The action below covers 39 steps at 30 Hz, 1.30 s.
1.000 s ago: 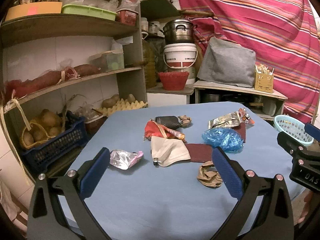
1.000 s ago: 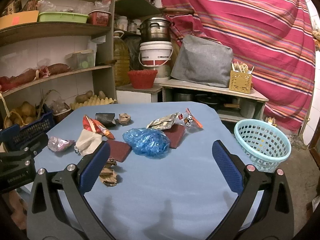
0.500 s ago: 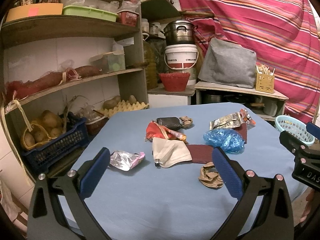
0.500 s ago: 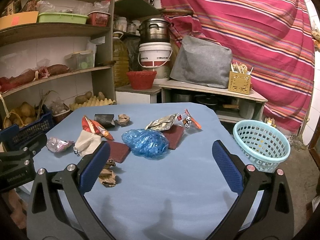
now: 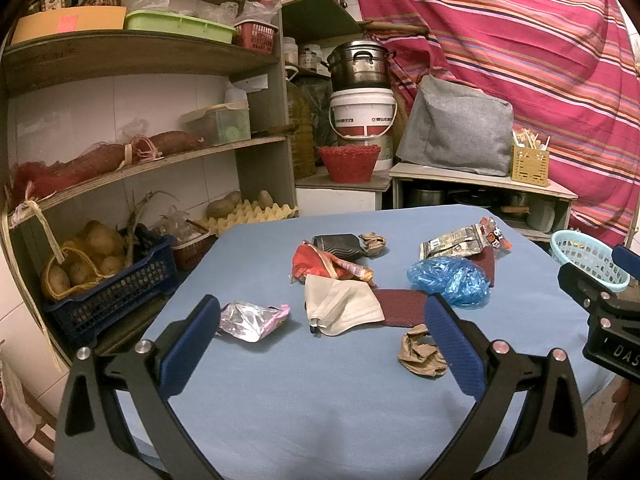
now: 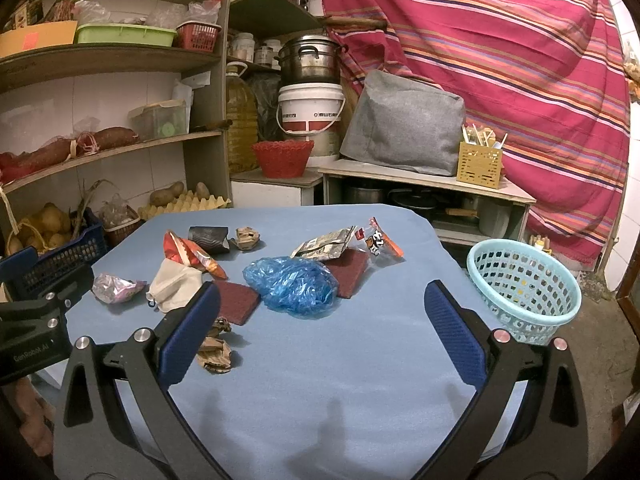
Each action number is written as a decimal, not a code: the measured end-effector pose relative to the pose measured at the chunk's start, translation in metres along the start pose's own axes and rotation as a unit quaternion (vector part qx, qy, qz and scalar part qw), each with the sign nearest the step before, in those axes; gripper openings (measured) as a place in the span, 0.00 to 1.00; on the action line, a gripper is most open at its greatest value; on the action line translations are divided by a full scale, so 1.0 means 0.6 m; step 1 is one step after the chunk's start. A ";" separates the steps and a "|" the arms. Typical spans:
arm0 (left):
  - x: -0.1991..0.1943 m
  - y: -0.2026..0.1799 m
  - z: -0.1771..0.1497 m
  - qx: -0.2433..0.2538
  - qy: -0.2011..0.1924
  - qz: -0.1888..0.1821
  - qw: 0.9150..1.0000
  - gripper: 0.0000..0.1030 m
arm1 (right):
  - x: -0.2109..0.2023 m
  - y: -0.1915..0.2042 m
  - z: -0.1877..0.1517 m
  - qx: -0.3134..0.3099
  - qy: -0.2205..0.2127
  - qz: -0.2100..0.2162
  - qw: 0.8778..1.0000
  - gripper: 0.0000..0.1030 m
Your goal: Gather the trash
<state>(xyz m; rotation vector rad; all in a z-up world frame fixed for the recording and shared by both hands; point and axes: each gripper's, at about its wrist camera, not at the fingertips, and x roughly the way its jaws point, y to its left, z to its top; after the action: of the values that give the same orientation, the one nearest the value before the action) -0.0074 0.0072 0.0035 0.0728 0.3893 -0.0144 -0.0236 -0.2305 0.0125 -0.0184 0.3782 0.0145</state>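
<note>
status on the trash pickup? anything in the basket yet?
Nothing looks done: the basket looks empty. Nothing in hand: left gripper and right gripper are both open above the table. All left: blue bag, mask, foil wrapper, brown wad and the other wrappers.

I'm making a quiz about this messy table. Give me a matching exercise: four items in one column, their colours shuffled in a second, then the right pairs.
Items:
1. plastic bag
2. basket
3. paper ball
4. foil wrapper

Colours:
A. silver
B. brown
C. pale turquoise
D. blue

Pairs: 1-D, 2-C, 3-B, 4-A
</note>
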 end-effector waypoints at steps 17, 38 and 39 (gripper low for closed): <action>0.000 -0.003 0.000 0.001 0.000 0.001 1.000 0.96 | 0.001 0.001 -0.001 0.000 0.000 0.000 1.000 0.96; 0.003 -0.004 -0.001 -0.002 0.002 0.001 1.000 0.96 | 0.001 0.001 0.000 0.000 0.000 0.000 1.000 0.96; 0.003 -0.005 -0.002 -0.001 0.001 0.002 1.000 0.96 | -0.001 -0.009 0.004 0.001 0.000 0.001 1.000 0.96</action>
<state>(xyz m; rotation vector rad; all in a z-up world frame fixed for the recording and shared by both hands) -0.0062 0.0044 0.0016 0.0722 0.3904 -0.0109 -0.0231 -0.2359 0.0152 -0.0151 0.3779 0.0164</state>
